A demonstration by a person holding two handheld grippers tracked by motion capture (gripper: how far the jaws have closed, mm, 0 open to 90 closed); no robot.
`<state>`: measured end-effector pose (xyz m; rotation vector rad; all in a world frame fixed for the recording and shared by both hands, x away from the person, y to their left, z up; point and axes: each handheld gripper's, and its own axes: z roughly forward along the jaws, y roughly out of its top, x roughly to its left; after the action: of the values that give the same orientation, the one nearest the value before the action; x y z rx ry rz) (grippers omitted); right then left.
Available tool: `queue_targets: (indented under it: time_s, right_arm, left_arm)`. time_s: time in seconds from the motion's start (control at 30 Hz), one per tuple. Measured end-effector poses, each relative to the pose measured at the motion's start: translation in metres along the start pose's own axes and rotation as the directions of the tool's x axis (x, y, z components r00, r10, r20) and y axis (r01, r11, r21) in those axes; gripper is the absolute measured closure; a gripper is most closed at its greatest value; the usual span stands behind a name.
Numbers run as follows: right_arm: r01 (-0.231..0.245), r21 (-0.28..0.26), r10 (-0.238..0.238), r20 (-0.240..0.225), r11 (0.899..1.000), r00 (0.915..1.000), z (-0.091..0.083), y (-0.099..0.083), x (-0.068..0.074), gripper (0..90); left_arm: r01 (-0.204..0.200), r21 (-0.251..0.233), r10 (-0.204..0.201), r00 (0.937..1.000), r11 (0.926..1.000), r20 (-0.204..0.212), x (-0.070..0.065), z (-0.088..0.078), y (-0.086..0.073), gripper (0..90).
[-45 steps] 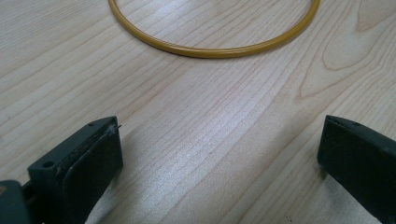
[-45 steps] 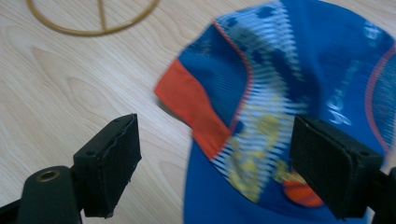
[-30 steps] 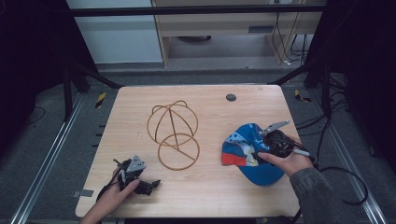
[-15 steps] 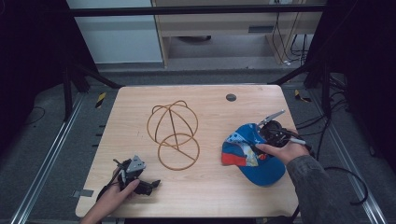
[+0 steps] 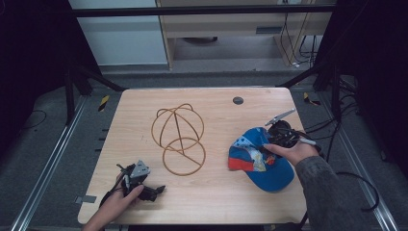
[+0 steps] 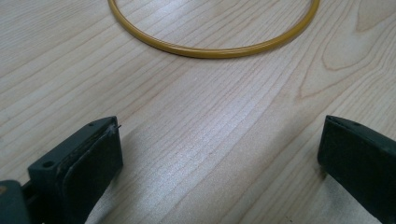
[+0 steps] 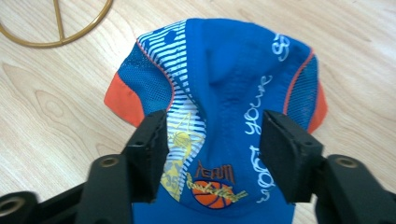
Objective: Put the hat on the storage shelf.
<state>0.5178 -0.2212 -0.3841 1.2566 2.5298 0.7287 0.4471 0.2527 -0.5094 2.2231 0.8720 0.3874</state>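
Cap [image 7: 224,107] near end cut by the bottom edge; wire stand [image 6: 212,44] mostly beyond the top edge

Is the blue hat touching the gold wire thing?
Apart. The high view shows bare wood between the blue hat and the gold wire stand, and the right gripper view shows that gap too.

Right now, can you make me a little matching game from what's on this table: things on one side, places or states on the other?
Things:
1. cap
2. wire stand
3. left tool
4. right tool

Descriptions:
A. open over bare wood
B. gold, at the table's middle
C. blue and orange, on the right
D. jaws either side of the cap

Pairs: 1-C, 2-B, 3-A, 4-D
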Motion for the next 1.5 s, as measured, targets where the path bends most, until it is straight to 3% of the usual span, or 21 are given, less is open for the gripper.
queue_targets:
  time_s: [0.3, 0.47, 0.6, 0.77, 0.93, 1.23, 1.5]
  right_arm:
    - [-0.046, 0.037, 0.046, 0.007, 0.998, 0.9989, 0.028, -0.006, -0.001, 43.0]
    - [-0.047, 0.05, 0.045, 0.028, 0.998, 0.9986, 0.034, -0.006, -0.001, 49.6]
    - [-0.048, 0.074, 0.046, 0.023, 0.996, 0.9987, 0.039, -0.007, -0.001, 58.1]
    - [-0.046, 0.089, 0.046, -0.001, 0.995, 0.9989, 0.043, -0.009, -0.002, 81.3]
    - [-0.046, 0.081, 0.049, -0.035, 0.996, 0.9982, 0.04, -0.009, -0.003, 89.7]
    - [-0.054, 0.053, 0.057, -0.067, 0.997, 0.9961, 0.026, -0.011, -0.007, 90.0]
    - [-0.047, 0.014, 0.048, -0.078, 0.999, 0.9958, 0.002, -0.006, -0.006, 90.0]
  left_arm:
    - [0.0, 0.0, 0.0, 1.0, 1.0, 0.0, 0.0, 0.0, 0.0, 0.0]
    - [-0.001, 0.0, 0.001, 1.0, 1.0, 0.0, 0.0, 0.0, 0.0, 0.0]
    - [-0.001, 0.0, 0.001, 1.0, 1.0, 0.001, 0.0, 0.0, 0.0, 0.0]
    - [-0.001, 0.0, 0.001, 1.0, 1.0, 0.001, 0.0, 0.0, 0.0, 0.0]
    - [-0.001, 0.0, 0.001, 1.0, 1.0, 0.001, 0.0, 0.0, 0.0, 0.0]
    - [-0.001, 0.0, 0.001, 1.0, 1.0, 0.001, 0.0, 0.0, 0.0, 0.0]
    - [-0.001, 0.0, 0.001, 1.0, 1.0, 0.001, 0.0, 0.0, 0.0, 0.0]
